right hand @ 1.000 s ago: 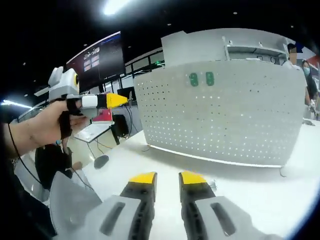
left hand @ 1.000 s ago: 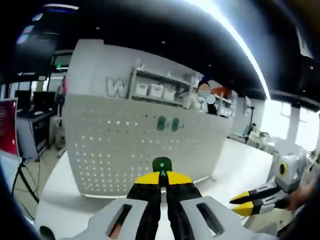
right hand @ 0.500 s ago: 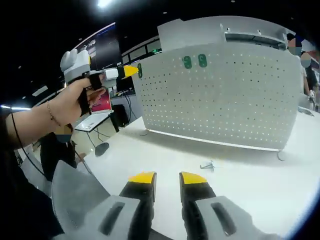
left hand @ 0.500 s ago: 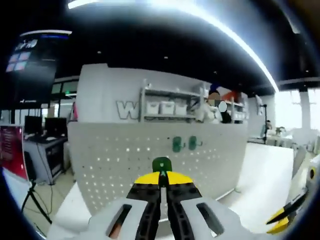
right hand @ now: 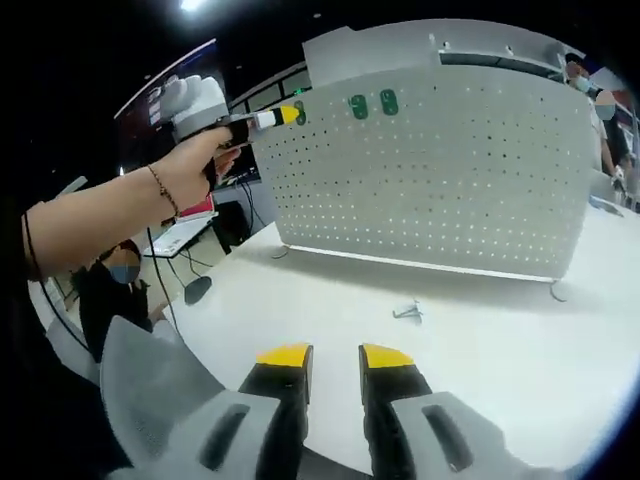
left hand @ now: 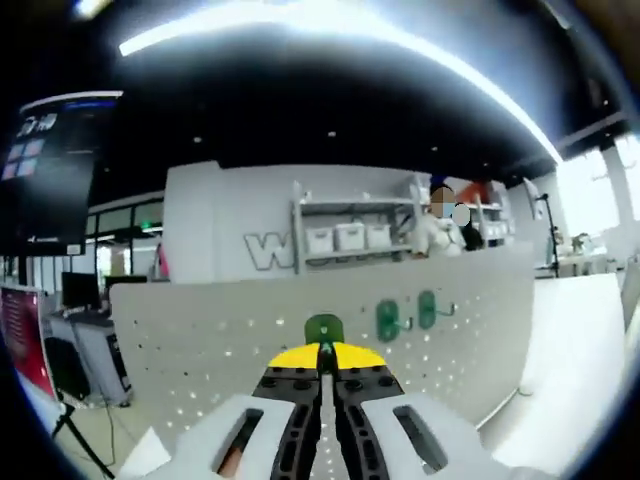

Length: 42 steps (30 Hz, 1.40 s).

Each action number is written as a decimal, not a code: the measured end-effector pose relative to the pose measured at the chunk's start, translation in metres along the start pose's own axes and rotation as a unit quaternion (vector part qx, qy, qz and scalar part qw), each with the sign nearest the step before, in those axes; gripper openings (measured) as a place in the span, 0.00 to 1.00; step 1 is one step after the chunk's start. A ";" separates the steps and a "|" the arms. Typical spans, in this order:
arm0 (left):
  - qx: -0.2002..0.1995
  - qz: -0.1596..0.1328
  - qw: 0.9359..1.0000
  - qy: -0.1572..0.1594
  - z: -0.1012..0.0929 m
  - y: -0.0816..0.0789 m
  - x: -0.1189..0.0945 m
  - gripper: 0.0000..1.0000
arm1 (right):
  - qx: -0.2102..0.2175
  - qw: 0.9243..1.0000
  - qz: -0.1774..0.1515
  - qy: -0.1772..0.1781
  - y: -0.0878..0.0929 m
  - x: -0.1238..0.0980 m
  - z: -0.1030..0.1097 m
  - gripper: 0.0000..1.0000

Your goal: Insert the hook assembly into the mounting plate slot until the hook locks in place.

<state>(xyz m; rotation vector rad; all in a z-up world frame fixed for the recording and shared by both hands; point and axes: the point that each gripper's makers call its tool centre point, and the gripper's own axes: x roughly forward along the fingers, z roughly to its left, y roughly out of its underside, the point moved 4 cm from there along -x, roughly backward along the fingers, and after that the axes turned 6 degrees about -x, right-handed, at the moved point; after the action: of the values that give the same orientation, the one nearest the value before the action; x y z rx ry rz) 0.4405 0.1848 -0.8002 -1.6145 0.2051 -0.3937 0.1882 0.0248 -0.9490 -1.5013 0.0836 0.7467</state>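
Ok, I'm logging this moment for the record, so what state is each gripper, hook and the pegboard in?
Left gripper: shut on a green hook, raised near the pegboard's top.
Right gripper: open, empty, low over the table.
Pegboard: upright on the table.
Two green hooks: mounted side by side near its top.
Small metal piece: lying loose on the table.

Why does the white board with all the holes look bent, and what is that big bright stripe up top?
In both views the fisheye lens curves straight edges, so the flat board bulges in the right gripper view. In the left gripper view the stripe is a ceiling light, glaring and smeared into an arc, and the green hook pinched in the left gripper looks a bit soft.
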 end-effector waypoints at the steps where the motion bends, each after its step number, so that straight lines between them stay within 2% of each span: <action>1: -0.012 -0.016 1.000 -0.006 -0.001 -0.003 0.004 0.01 | 0.000 1.000 -0.004 0.001 -0.002 -0.001 0.000 0.16; 2: -0.026 -0.032 0.999 -0.010 -0.001 -0.006 0.007 0.01 | -0.003 1.000 -0.007 0.002 -0.006 -0.001 -0.001 0.16; 6: -0.022 -0.023 0.999 -0.016 -0.004 -0.001 0.019 0.01 | 0.000 1.000 -0.013 0.006 -0.010 0.000 -0.007 0.16; 10: 0.017 -0.025 0.999 -0.027 -0.005 0.001 0.025 0.02 | 0.006 1.000 -0.011 0.008 -0.008 0.003 -0.012 0.16; 12: 0.015 -0.013 0.999 -0.035 -0.005 0.006 0.031 0.02 | 0.010 1.000 -0.013 0.008 -0.008 0.003 -0.013 0.16; 15: 0.031 0.014 0.998 -0.056 -0.002 0.016 0.036 0.02 | 0.010 1.000 -0.011 0.009 -0.006 0.004 -0.015 0.16; 19: 0.009 -0.007 0.998 -0.058 -0.007 0.012 0.038 0.02 | 0.015 1.000 -0.011 0.007 -0.006 0.005 -0.018 0.16; 24: 0.000 -0.008 0.998 -0.057 -0.014 0.010 0.041 0.02 | 0.018 1.000 -0.013 0.007 -0.006 0.006 -0.023 0.16; 28: -0.009 -0.001 0.998 -0.065 -0.011 0.013 0.044 0.02 | 0.023 1.000 -0.015 0.010 -0.007 0.005 -0.028 0.16; 29: -0.019 0.009 0.998 -0.060 -0.011 0.015 0.045 0.02 | 0.025 1.000 -0.015 0.010 -0.007 0.005 -0.029 0.16; 38: -0.016 0.013 0.997 -0.071 -0.015 0.016 0.049 0.02 | 0.025 0.999 -0.016 0.011 -0.008 0.002 -0.035 0.16; 42: -0.018 0.024 0.997 -0.074 -0.013 0.019 0.051 0.02 | 0.030 0.999 -0.019 0.011 -0.008 0.002 -0.036 0.16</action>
<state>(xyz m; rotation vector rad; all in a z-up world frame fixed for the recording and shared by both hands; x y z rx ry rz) 0.4843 0.1524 -0.8122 -1.6628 0.1386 -0.2346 0.2076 -0.0065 -0.9473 -1.4504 0.0930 0.6915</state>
